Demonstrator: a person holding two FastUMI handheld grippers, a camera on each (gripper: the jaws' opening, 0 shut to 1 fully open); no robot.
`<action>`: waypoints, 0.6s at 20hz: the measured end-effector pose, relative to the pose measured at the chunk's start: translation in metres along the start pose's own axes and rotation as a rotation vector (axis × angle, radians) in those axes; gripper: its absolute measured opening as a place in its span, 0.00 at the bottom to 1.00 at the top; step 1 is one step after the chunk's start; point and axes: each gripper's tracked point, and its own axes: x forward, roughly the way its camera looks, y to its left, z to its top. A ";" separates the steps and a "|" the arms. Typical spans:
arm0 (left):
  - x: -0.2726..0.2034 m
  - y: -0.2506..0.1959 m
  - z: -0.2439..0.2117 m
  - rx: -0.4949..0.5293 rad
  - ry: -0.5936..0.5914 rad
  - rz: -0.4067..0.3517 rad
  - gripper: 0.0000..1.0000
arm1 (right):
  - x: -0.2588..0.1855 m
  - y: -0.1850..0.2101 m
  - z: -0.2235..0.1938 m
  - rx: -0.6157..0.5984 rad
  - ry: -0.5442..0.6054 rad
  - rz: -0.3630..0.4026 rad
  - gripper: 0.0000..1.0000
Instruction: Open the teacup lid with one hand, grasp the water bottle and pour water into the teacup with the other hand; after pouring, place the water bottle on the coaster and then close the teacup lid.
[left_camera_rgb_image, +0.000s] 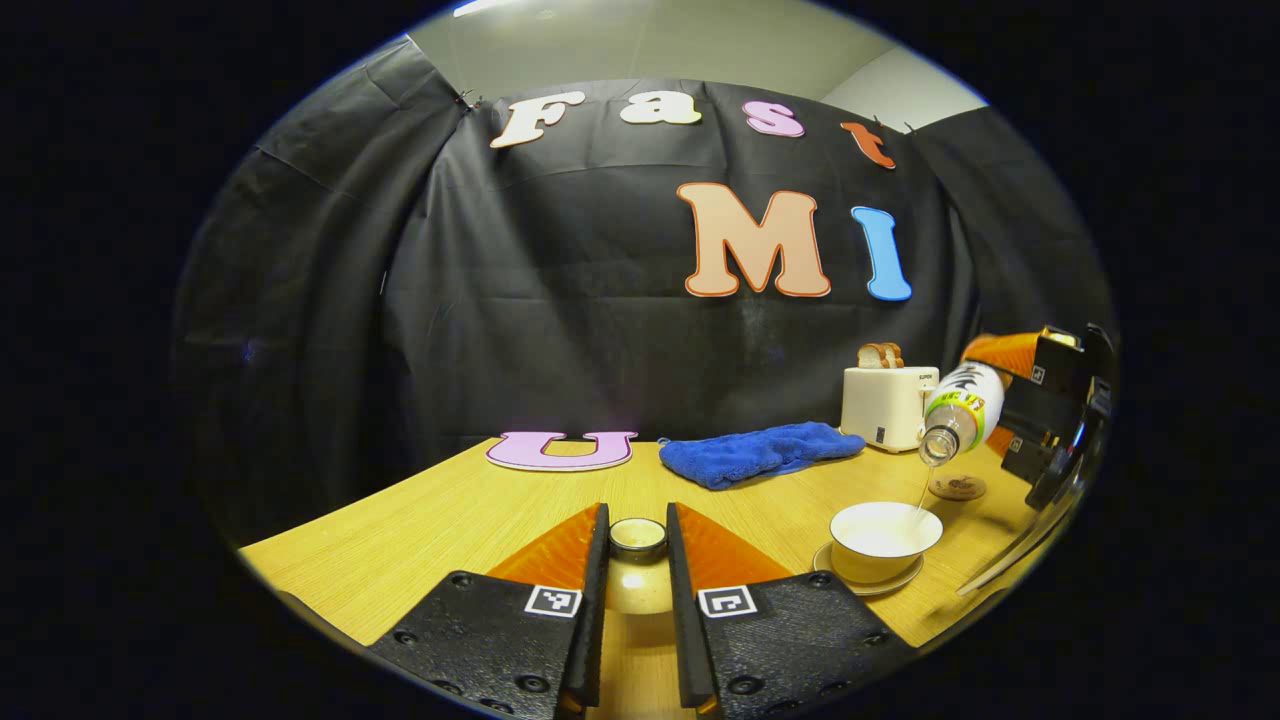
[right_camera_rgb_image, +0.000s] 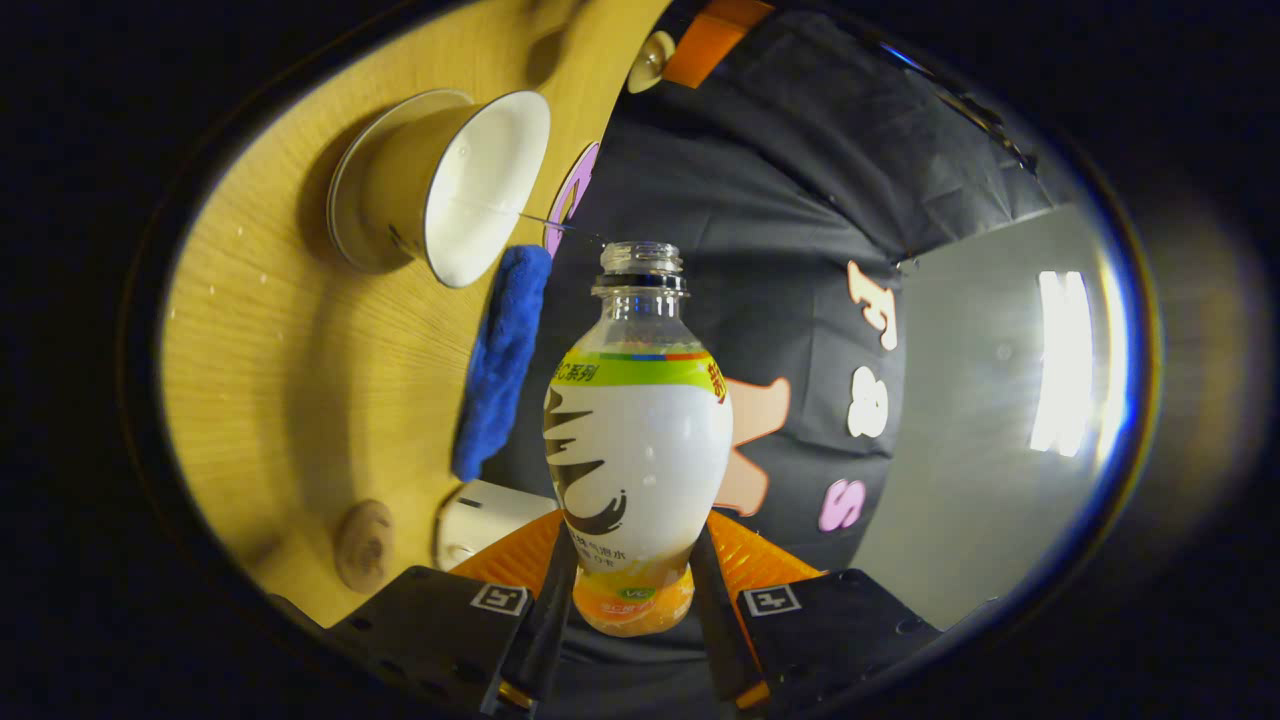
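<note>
My left gripper is shut on the cream teacup lid and holds it just above the wooden table. To its right the white teacup stands uncovered on its saucer. Above the cup my right gripper holds the water bottle tilted mouth-down, and a thin stream of water falls into the cup. In the right gripper view my right gripper is shut on the bottle near its base, with the bottle's mouth toward the teacup. The round wooden coaster lies beyond the cup.
A white toaster with bread slices stands at the back right, near the coaster. A blue cloth lies on the table behind the cup. The booth's black wall closes the far side.
</note>
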 end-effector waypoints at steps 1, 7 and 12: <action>0.000 0.000 0.001 0.000 0.000 0.000 0.28 | -0.001 0.009 0.000 0.068 0.008 0.053 0.65; 0.000 0.000 0.000 0.000 0.000 0.000 0.28 | -0.002 0.026 0.013 0.500 0.033 0.263 0.63; 0.000 0.000 -0.001 0.000 0.000 0.000 0.28 | -0.003 0.020 0.007 0.919 0.073 0.349 0.60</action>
